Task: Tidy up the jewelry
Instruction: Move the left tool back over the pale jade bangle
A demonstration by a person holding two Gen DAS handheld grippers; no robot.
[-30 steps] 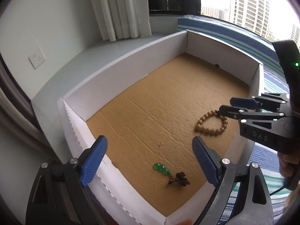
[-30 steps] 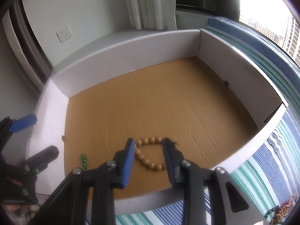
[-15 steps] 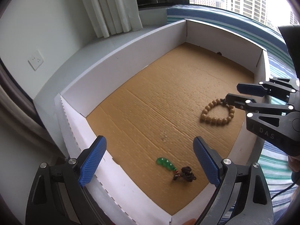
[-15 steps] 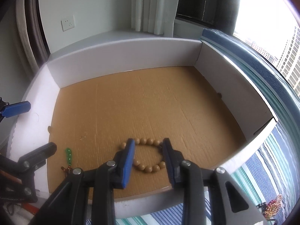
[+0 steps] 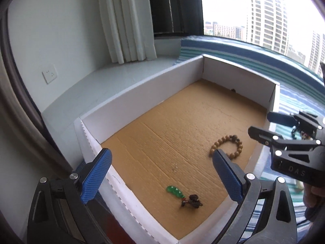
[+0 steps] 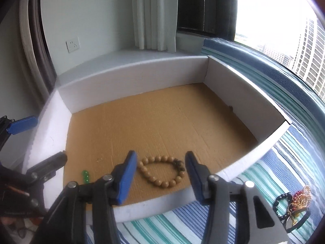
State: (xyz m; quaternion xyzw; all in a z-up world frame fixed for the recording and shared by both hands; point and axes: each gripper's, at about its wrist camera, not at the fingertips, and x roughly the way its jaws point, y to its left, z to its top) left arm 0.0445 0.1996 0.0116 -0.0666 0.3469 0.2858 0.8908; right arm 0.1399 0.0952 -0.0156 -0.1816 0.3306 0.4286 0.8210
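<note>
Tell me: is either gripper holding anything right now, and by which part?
Nothing is held. The bead bracelet lies free on the box floor; the right gripper is opening with bare pads. The left gripper is wide open, empty.

The left black two-finger gripper (image 5: 162,174) has angular plastic arms with triangular cut-outs, round silver screws at the joints, and long blue pads (image 5: 95,178) textured with a fine diamond grid. The right black two-finger gripper (image 6: 160,174) has the same build: grey-black arms, silver screw heads, and smooth-edged blue pads (image 6: 126,178). Seen from the left wrist, its body carries pale raised letters reading "DAS". A hand (image 5: 311,195) wraps its handle at the frame edge.
</note>
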